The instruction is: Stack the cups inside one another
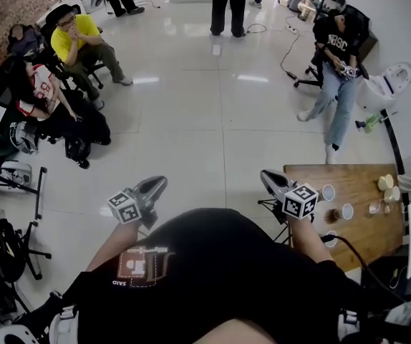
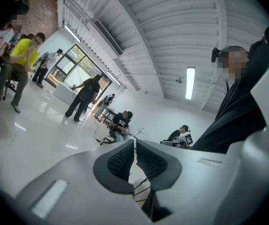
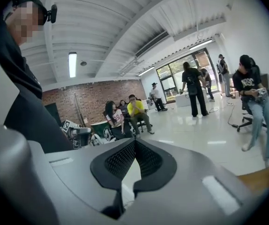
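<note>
**Though nothing is held yet, light handling lies ahead**

Since they look small, thin-walled and open-mouthed, we judge the cups to be light, a little slippery and easy to dent or tip. We would pinch one wall just under the rim, gently. They stand apart from one another on the wooden table at the right, with two paler ones at its far right edge.

Our left gripper hangs over the floor, well left of the table. Its pads are pressed together with nothing between them. Our right gripper sits just beside the table's left edge, near the cups but touching none. Its pads are likewise closed on nothing.
</note>
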The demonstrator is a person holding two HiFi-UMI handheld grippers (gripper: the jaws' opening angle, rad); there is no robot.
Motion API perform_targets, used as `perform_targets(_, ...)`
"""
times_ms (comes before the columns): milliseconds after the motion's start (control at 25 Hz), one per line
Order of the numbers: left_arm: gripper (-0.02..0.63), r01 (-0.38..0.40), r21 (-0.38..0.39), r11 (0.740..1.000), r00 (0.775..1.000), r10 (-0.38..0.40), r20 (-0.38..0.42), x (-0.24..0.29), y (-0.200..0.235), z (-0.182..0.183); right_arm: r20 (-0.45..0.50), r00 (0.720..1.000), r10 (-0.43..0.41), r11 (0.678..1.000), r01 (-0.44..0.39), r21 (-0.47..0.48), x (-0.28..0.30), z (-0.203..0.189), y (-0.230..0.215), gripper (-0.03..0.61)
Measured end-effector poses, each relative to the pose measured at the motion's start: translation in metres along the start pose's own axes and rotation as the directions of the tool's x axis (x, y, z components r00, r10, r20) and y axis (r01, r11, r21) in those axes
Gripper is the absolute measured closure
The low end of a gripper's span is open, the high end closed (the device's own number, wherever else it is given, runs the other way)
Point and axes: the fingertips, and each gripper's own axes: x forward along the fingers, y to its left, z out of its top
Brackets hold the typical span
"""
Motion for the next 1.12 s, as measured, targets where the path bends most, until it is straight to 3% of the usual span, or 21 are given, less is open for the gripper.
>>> perform_targets(240,0.598,0.151,0.026,0.988,0.986,-0.149,-0.069,0.021,0.065,0.048,0.080,0.988,-0.130,0.990,0.124,0.073,0.040,0.034,0.001,0.565)
perform_targets(360,0.598,0.193,0.022,0.981,0.976,-0.190,-0.110,0.025,0.091,0.066,0.090,0.978,-0.188,0.979,0.179,0.096,0.061,0.040,0.003,0.565)
perform_targets(560,0.598,0.231,-0.018,0.973,0.964,-0.232,-0.127,0.027,0.127,0.068,0.053,0.975,-0.215,0.973,0.209,0.101,0.086,0.033,0.015,0.565)
perform_targets(840,0.598,0.256,-0.047,0.966,0.956,-0.260,-0.132,0.054,0.132,0.063,0.029,0.964,-0.264,0.958,0.259,0.122,0.075,0.028,-0.004,0.565)
perform_targets(1120,0.598,0.363,-0.036,0.931,0.910,-0.363,-0.200,0.076,0.112,0.060,0.027,0.930,-0.367,0.920,0.358,0.158,0.044,0.022,-0.003,0.565)
